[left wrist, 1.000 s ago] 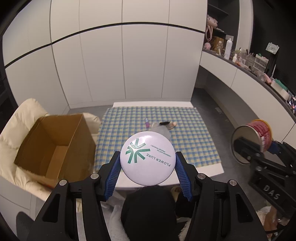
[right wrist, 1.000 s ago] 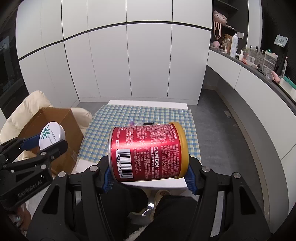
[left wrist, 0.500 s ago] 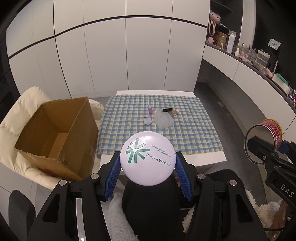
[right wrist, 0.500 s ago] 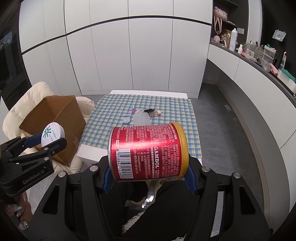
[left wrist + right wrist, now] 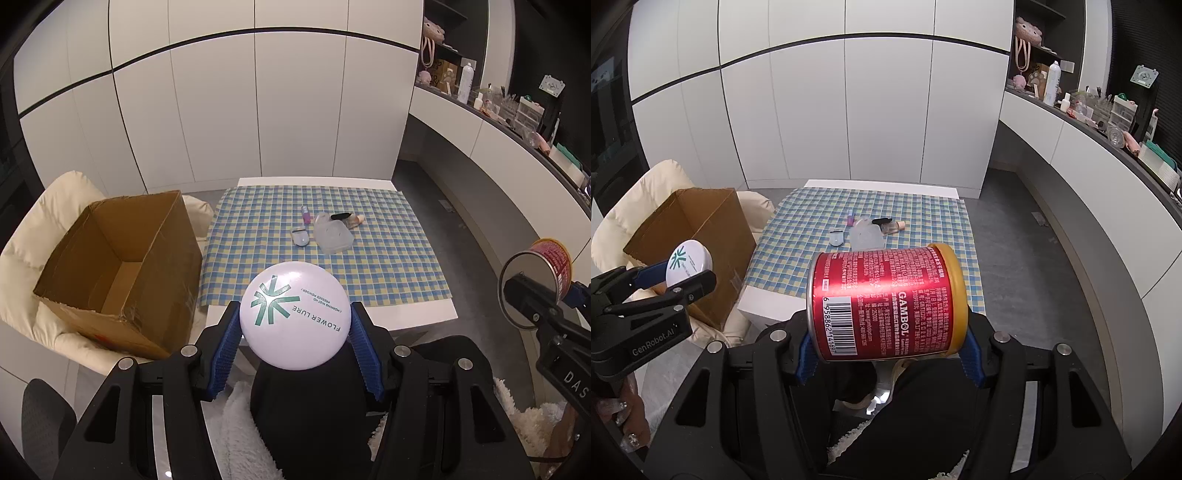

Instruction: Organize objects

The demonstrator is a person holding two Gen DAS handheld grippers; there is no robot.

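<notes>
A white round compact (image 5: 294,314), printed with a green star mark and the words FLOWER LURE, is clamped between the blue pads (image 5: 226,350) of the left gripper (image 5: 295,347). It is held in the air, short of the table's near edge, above a dark-clothed lap. In the right wrist view the same compact (image 5: 688,261) is seen low on the left, with a hand (image 5: 626,417) showing below that gripper's body.

A red can (image 5: 886,302) with a yellow lid and a barcode is gripped on its side in the right gripper (image 5: 888,354), one blue pad being pressed on its metal base and the other on its lid. It, too, is held in the air in front of the table. In the left wrist view its base (image 5: 533,286) is seen at the right edge.

Beyond both grippers a white table (image 5: 424,314) is covered by a blue and yellow checked cloth (image 5: 388,258). Near the cloth's middle a cluster of small items is gathered: a clear plastic case (image 5: 332,237), a small oval item (image 5: 300,236) just left of it, a purple vial (image 5: 306,214) behind, and a small bottle (image 5: 351,219) with a black cap lying down.

Left of the table an open cardboard box (image 5: 122,266) is set on a cream armchair (image 5: 40,221); nothing can be made out inside it. White cupboard doors (image 5: 295,110) fill the far wall, and a cluttered counter (image 5: 517,122) runs along the right.
</notes>
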